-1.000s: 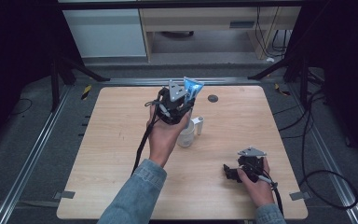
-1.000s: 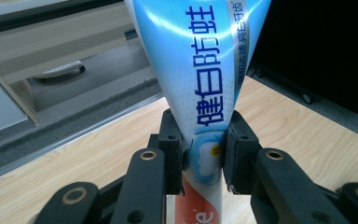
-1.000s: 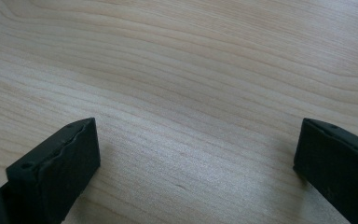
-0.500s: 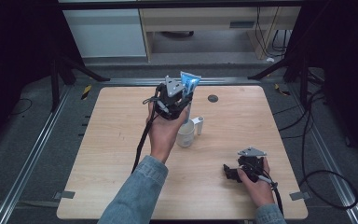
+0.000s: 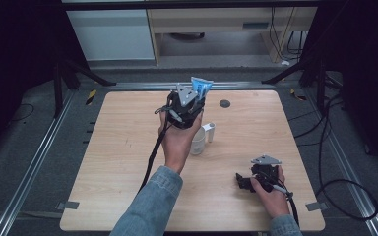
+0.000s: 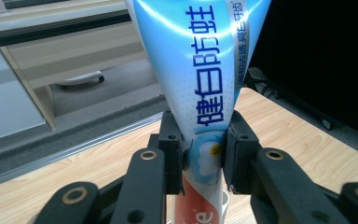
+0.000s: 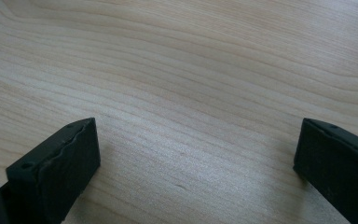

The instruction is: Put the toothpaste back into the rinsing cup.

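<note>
The left gripper (image 5: 191, 101) is clamped on a blue-and-white toothpaste tube (image 6: 200, 70), held upright above a clear cup (image 5: 197, 141) at the wooden table's (image 5: 118, 162) centre. The right gripper (image 7: 196, 172) rests near the table's front right, jaws spread wide, nothing between them.

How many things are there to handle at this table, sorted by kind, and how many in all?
Toothpaste tube: 1, clamped in the left gripper
Clear cup: 1
Small white item beside the cup: 1
Dark disc on the table: 1
Total: 4
</note>
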Tool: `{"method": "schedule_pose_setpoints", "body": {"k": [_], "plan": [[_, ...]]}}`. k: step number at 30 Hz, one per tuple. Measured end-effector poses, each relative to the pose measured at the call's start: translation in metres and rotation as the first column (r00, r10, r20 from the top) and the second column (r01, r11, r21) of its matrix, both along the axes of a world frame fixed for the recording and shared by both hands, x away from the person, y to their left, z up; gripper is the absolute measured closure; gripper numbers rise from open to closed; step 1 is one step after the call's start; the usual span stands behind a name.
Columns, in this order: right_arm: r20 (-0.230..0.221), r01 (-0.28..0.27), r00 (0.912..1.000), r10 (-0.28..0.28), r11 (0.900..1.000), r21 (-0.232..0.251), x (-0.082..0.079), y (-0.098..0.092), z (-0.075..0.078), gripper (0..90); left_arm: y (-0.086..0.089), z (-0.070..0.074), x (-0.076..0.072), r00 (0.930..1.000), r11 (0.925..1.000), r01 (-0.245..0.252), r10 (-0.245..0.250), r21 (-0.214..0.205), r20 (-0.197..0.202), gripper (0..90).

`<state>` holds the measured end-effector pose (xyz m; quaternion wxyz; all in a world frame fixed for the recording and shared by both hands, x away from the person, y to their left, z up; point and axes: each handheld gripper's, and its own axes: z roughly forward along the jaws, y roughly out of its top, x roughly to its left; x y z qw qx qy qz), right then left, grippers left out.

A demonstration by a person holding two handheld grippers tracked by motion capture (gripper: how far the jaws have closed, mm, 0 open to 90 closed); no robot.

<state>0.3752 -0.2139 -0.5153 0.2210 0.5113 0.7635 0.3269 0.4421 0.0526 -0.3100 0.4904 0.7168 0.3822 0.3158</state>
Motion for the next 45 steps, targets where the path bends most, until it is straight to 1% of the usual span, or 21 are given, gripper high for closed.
{"method": "schedule_pose_setpoints", "body": {"k": [1,7,9,10,17,18,22,24,29,35,45], "plan": [[0.001,-0.001,1.0,0.001,1.0,-0.001,0.0,0.0,0.0,0.4,0.0,-0.002,0.0,1.0,1.0,-0.003,0.003,-0.009,0.001,71.9],[0.002,-0.001,1.0,0.001,1.0,-0.003,0.0,0.0,0.0,0.4,0.0,-0.012,0.001,0.9995,0.9994,-0.03,0.03,-0.018,0.004,71.9],[0.002,-0.001,1.0,0.001,1.0,-0.003,0.0,0.0,0.0,0.4,0.0,-0.013,0.001,0.9994,0.9992,-0.034,0.034,-0.019,0.004,71.9],[0.002,-0.001,1.0,0.001,1.0,-0.003,0.0,0.0,0.0,0.4,0.0,-0.016,0.002,0.999,0.9989,-0.044,0.044,-0.018,0.01,71.9],[0.002,0.0,1.0,0.0,1.0,-0.003,0.0,0.0,0.0,0.4,-0.002,-0.025,0.002,0.9984,0.9984,-0.054,0.054,-0.014,0.014,71.8],[0.002,0.0,1.0,0.0,1.0,-0.003,0.0,0.0,0.0,0.4,-0.003,-0.027,0.003,0.9984,0.9985,-0.053,0.054,-0.007,0.016,71.8],[0.001,0.0,1.0,0.0,1.0,-0.002,0.0,0.0,0.0,0.4,-0.003,-0.03,0.003,0.9985,0.9986,-0.052,0.052,-0.012,0.017,71.9],[0.001,-0.001,1.0,0.001,1.0,-0.002,0.0,0.0,0.0,0.4,-0.004,-0.032,0.004,0.9989,0.9989,-0.046,0.046,-0.003,0.011,71.9],[0.001,-0.001,1.0,0.001,1.0,-0.002,0.0,0.0,0.0,0.4,-0.004,-0.038,0.005,0.9987,0.9987,-0.05,0.051,-0.006,0.007,71.8],[0.002,-0.001,1.0,0.001,1.0,-0.002,0.0,0.0,0.0,0.4,-0.004,-0.04,0.003,0.9985,0.9986,-0.052,0.053,-0.012,0.013,71.9],[0.001,-0.001,1.0,0.001,1.0,-0.002,0.0,0.0,0.0,0.4,-0.005,-0.046,0.004,0.9985,0.9984,-0.055,0.055,-0.012,0.009,71.8]]}}
